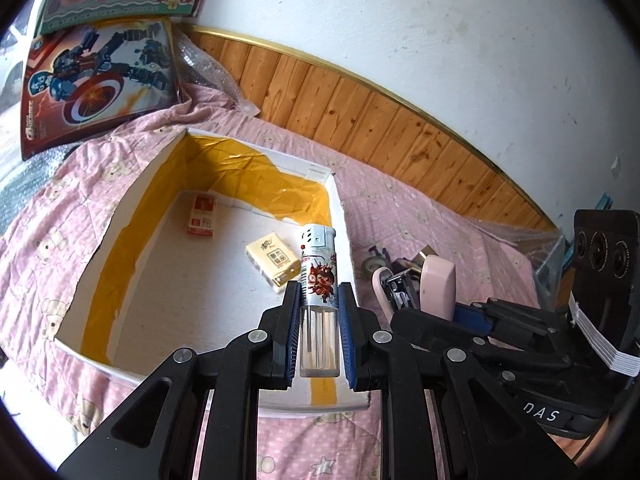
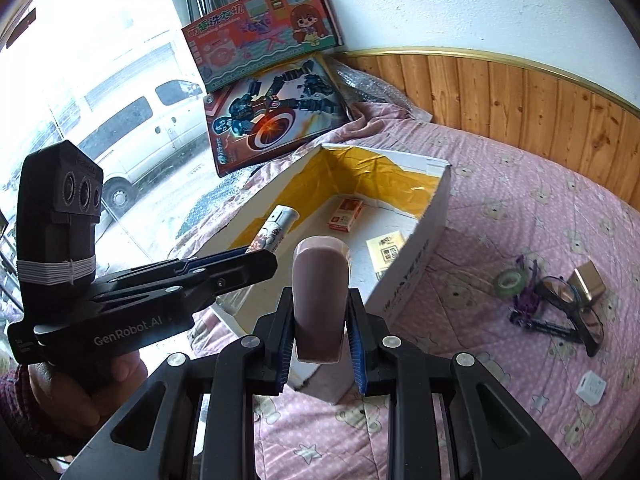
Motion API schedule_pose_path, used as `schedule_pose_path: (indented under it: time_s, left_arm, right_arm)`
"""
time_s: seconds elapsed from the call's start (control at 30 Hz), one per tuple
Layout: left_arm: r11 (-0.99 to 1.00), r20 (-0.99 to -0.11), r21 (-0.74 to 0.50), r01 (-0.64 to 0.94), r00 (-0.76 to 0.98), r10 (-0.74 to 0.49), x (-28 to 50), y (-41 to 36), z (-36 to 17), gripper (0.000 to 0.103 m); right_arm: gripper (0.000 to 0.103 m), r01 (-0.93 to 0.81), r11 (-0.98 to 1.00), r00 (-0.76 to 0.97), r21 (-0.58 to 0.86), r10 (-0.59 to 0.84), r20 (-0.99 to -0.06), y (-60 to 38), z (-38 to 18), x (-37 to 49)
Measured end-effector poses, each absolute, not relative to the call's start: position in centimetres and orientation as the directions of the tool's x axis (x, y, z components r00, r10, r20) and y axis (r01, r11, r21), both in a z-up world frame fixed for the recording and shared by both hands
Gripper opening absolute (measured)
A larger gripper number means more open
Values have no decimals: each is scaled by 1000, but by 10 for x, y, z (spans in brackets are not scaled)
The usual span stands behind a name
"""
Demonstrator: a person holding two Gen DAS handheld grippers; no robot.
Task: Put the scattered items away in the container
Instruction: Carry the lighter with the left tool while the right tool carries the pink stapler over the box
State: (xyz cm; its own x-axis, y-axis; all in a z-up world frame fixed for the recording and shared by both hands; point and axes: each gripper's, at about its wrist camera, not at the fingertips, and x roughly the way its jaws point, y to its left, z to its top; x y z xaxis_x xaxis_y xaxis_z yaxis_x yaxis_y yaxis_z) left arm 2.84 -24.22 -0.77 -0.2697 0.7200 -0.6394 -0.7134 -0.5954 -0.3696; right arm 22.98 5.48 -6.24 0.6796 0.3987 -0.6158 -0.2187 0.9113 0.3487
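Observation:
A white cardboard box (image 1: 340, 216) with yellow tape inside lies on the pink quilt; it also shows in the right wrist view (image 2: 436, 208). In it lie a red-and-white pack (image 1: 202, 216) and a yellow tissue pack (image 1: 274, 260). My left gripper (image 1: 319, 296) is shut on a lighter (image 1: 318, 268), held over the box's near right corner. My right gripper (image 2: 320, 304) is shut on a pink stapler (image 2: 320, 280), just right of the left gripper, near the box's front corner. The right gripper and the stapler (image 1: 436, 284) also show in the left wrist view.
On the quilt right of the box lie a tape roll (image 2: 510, 280), a purple item (image 2: 528, 300), black glasses (image 2: 576, 312), a small tan box (image 2: 588, 284) and a white charger (image 2: 591, 388). Two toy boxes (image 2: 276, 120) lean at the back left. A wooden wall panel (image 2: 520, 92) runs behind.

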Motion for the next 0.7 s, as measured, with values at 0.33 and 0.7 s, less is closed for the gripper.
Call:
schedule_pose_path:
  time_s: [0.33, 0.7]
  left_arm:
    - [-624, -687, -346, -701, -263, 677, 2, -236, -9, 19]
    - [-662, -747, -366, -654, -218, 628, -33, -228, -22, 19]
  right_arm:
    - [26, -250, 892, 633, 377, 445, -634, 65, -61, 267]
    - [26, -245, 885, 578, 397, 462, -673, 68, -66, 310]
